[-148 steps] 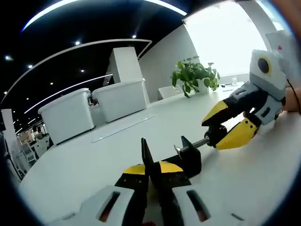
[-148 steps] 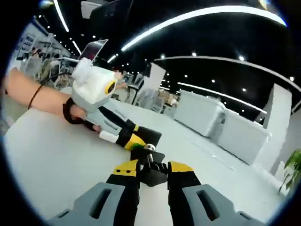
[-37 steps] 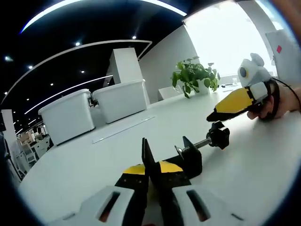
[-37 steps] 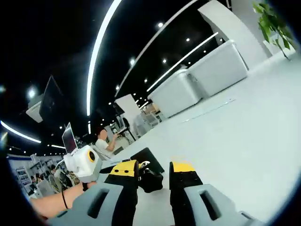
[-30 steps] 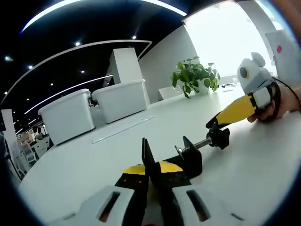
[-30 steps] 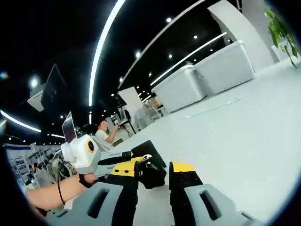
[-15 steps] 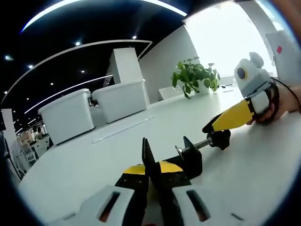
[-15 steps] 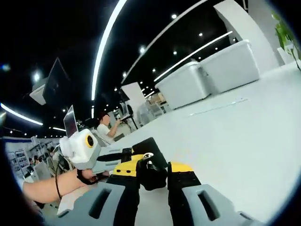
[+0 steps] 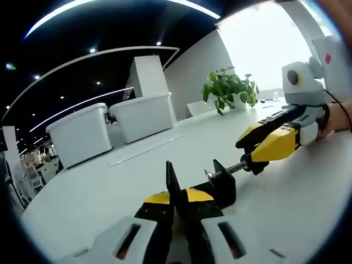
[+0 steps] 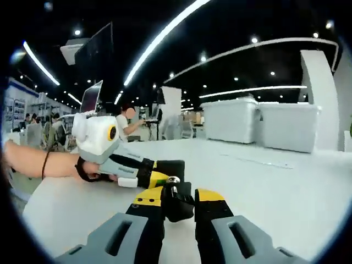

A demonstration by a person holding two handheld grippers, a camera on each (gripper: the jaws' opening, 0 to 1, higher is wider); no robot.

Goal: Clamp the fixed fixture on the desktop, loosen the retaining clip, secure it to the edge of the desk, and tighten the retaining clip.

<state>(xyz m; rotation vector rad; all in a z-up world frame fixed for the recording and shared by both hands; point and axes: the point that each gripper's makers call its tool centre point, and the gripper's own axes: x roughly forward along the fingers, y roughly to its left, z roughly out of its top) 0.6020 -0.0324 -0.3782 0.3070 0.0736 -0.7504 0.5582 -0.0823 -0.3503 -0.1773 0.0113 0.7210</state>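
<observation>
A black clamp fixture (image 9: pixel 221 186) lies on the white desk (image 9: pixel 99 209). Its upright plate (image 9: pixel 171 180) is pinched in my left gripper (image 9: pixel 177 197), which is shut on it. The threaded rod (image 9: pixel 234 167) runs right to a black knob (image 9: pixel 254 163). My right gripper (image 9: pixel 250 155) comes in from the right with its yellow fingers (image 9: pixel 275 147) closed around that knob. In the right gripper view the knob (image 10: pixel 177 205) sits between my right gripper's (image 10: pixel 178 197) yellow-tipped jaws, with the left gripper (image 10: pixel 157 175) and the hand holding it just beyond.
Two white lidded bins (image 9: pixel 113 125) stand at the back of the desk, and a potted plant (image 9: pixel 229 91) stands at the far right. A person (image 10: pixel 127 124) sits at a laptop in the background. The desk (image 10: pixel 286 187) stretches wide to the right.
My right gripper, which was off the knob a second ago, has come back onto it and rolled, so its view has levelled. The left gripper and the clamp have stayed put.
</observation>
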